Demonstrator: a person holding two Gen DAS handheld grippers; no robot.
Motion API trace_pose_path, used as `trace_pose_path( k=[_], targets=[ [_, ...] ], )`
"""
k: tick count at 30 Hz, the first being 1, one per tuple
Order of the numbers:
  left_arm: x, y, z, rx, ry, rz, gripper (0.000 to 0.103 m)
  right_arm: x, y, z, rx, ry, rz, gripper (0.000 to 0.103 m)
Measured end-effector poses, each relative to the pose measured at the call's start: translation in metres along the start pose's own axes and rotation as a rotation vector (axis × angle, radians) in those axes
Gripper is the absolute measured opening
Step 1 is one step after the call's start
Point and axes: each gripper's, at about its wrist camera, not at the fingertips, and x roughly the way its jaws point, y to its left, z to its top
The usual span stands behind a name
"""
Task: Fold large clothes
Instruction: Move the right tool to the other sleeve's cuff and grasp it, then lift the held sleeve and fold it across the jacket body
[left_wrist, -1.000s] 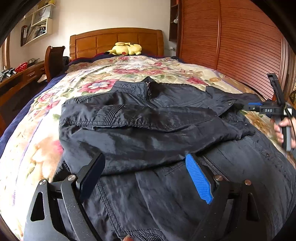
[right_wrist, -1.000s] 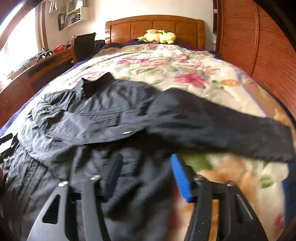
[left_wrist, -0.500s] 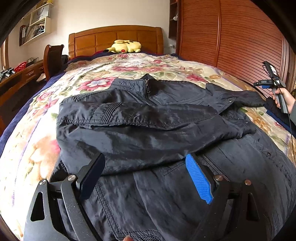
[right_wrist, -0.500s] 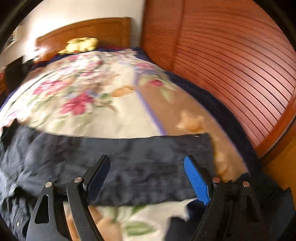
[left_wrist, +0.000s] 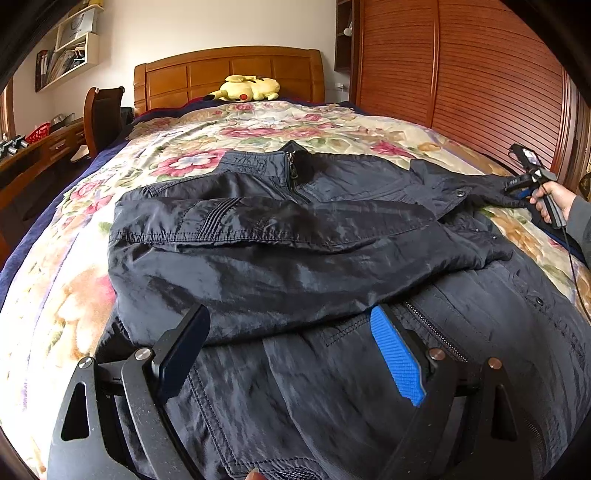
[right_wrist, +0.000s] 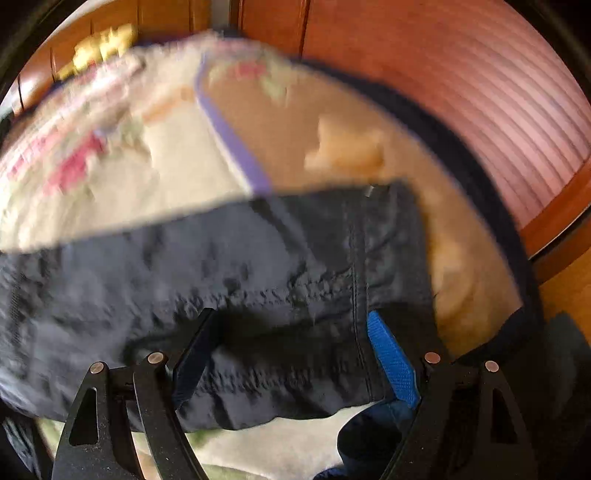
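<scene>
sleeve cuff (right_wrist: 388, 236) is lying crosswise just ahead of the right gripper (right_wrist: 291, 354), jaws spread and empty, while the left gripper (left_wrist: 291, 354) is hovering released.

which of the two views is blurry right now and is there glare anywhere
Right wrist view: smeared by motion, the sleeve and bedspread soft, wardrobe slats streaked. Left wrist view: sharp, with daylight sheen on the jacket and fisheye bending at the bed's edges.

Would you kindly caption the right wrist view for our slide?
Open right gripper over the jacket's sleeve cuff on the floral bedspread.
</scene>
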Motion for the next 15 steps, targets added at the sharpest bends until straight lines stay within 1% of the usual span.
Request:
trace_pose_path(
  k=[2,3,4,5,6,7,8,10,11,15],
  targets=[
    [0.0,0.0,0.0,0.0,-0.001,-0.001,0.089,0.002,0.006,0.0,-0.006,-0.003,-0.017,0.085],
    [0.001,0.0,0.0,0.0,0.0,-0.001,0.089,0.002,0.008,0.0,-0.015,-0.002,-0.018,0.084],
    [0.002,0.0,-0.001,0.001,0.002,-0.001,0.089,-0.002,0.007,-0.003,-0.02,-0.006,-0.011,0.079],
    [0.001,0.0,-0.001,0.003,0.003,-0.001,0.089,-0.003,0.006,-0.007,-0.022,-0.008,0.003,0.064],
    [0.001,-0.001,-0.001,0.004,0.003,-0.001,0.089,-0.004,0.006,-0.009,-0.024,-0.008,0.022,0.052],
    [0.001,-0.001,-0.001,0.007,0.001,0.0,0.089,-0.001,0.007,-0.01,-0.034,-0.006,0.04,0.028],
    [0.0,-0.002,-0.001,0.009,0.0,0.001,0.089,-0.003,0.01,-0.012,-0.053,-0.01,0.038,0.017],
    [-0.001,-0.002,-0.002,0.012,-0.002,0.001,0.089,-0.008,0.013,-0.017,-0.089,-0.025,0.014,0.009],
    [-0.001,-0.002,-0.002,0.012,-0.002,0.002,0.089,-0.016,0.015,-0.019,-0.102,-0.045,-0.002,0.006],
    [0.0,-0.002,-0.002,0.01,0.0,-0.002,0.089,-0.066,0.028,-0.022,-0.135,-0.177,0.013,0.005]
  ],
)
